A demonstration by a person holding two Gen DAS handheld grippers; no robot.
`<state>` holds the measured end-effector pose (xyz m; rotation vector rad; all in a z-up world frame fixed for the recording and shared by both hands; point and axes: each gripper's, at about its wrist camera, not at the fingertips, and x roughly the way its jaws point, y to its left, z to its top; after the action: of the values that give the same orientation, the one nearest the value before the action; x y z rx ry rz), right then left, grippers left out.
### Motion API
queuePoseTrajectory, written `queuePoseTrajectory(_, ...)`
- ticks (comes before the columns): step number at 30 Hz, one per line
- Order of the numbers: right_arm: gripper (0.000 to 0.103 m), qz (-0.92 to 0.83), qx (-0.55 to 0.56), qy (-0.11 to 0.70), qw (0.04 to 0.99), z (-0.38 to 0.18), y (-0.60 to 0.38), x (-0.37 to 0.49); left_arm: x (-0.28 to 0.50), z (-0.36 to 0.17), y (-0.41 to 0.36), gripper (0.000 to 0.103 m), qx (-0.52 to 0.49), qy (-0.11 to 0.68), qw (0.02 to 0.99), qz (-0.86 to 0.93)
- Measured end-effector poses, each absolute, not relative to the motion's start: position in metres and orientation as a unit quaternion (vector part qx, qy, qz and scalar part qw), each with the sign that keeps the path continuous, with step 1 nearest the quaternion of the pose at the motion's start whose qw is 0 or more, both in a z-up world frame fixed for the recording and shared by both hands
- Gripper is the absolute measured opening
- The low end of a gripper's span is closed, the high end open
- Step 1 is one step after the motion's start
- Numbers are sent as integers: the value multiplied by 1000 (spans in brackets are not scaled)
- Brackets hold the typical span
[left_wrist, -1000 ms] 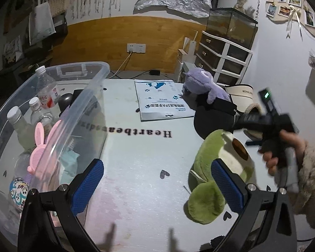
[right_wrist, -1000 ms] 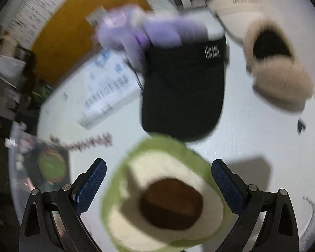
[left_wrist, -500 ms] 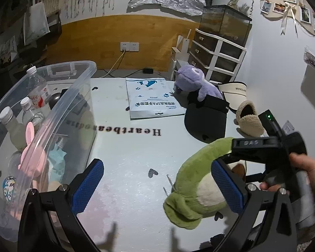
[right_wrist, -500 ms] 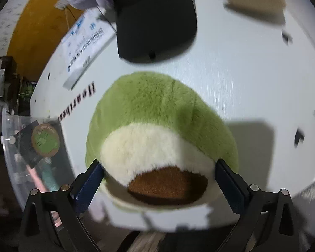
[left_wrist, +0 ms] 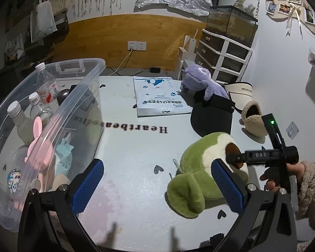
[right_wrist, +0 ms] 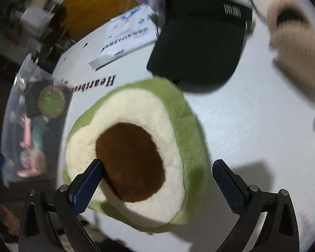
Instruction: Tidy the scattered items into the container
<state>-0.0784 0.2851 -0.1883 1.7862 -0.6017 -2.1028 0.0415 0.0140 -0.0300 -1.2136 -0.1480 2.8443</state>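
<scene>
1. Left wrist view: the left gripper (left_wrist: 157, 180) hangs over the pale desk (left_wrist: 126, 147) with its blue-padded fingers (left_wrist: 87, 183) wide apart and nothing between them.
2. A clear plastic storage container (left_wrist: 58, 113) stands at the left of the desk. Inside it are clear bottles (left_wrist: 45, 86), a pink rabbit-eared item (left_wrist: 38, 147) and other small things too crowded to make out.
3. The green avocado-shaped plush toy (left_wrist: 199, 168) lies on the desk at the right, well apart from the container, with its brown pit patch turned toward the right gripper (left_wrist: 239, 159).
4. The right gripper is held by a hand (left_wrist: 281, 178) in a fuzzy beige sleeve (left_wrist: 310, 187); its tip reaches the plush at the brown patch, but this view does not show how its fingers stand.
5. Farther back lie a black sun visor (left_wrist: 212, 119), a purple plush animal (left_wrist: 201, 82), a white printed bag (left_wrist: 157, 98), a cream visor (left_wrist: 239, 88) and a beige fuzzy slipper (left_wrist: 254, 121).
6. Right wrist view, blurred by motion: the right gripper (right_wrist: 155, 182) has its fingers spread apart. The left finger (right_wrist: 88, 184) presses into the plush toy (right_wrist: 136, 113) at the edge of the brown patch, while the right one stands clear of it over bare desk (right_wrist: 252, 126).
7. The black visor (right_wrist: 199, 50) lies just beyond the plush, the slipper (right_wrist: 298, 50) is at upper right, and the container (right_wrist: 16, 113) is at the left edge.
</scene>
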Motion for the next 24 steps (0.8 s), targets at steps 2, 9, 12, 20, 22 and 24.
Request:
queuePoseTrajectory(2, 103, -684, 648, -304, 140, -209, 285, -74, 42, -30, 14, 103, -392, -47, 21, 919)
queuePoseTrajectory(9, 103, -523, 661, -532, 81, -243, 252, -26, 43, -31, 8, 103, -390, -56, 15, 919)
queuePoseTrajectory(12, 103, -473, 671, -565, 86, -249, 226, -11, 41, -32, 5, 103, -391, -64, 14, 918)
queuePoseTrajectory(20, 103, -547, 682, -481, 63, -195, 246, -1, 36, -35, -1, 103, -399, -81, 25, 913)
queuePoseTrajectory(22, 103, -608, 656, -446, 39, -168, 263, -4, 33, -37, -4, 103, -404, -91, 34, 909)
queuePoseTrajectory(24, 103, -694, 615, -373, 24, -133, 269, -12, 30, -40, -5, 103, -411, -100, 43, 905)
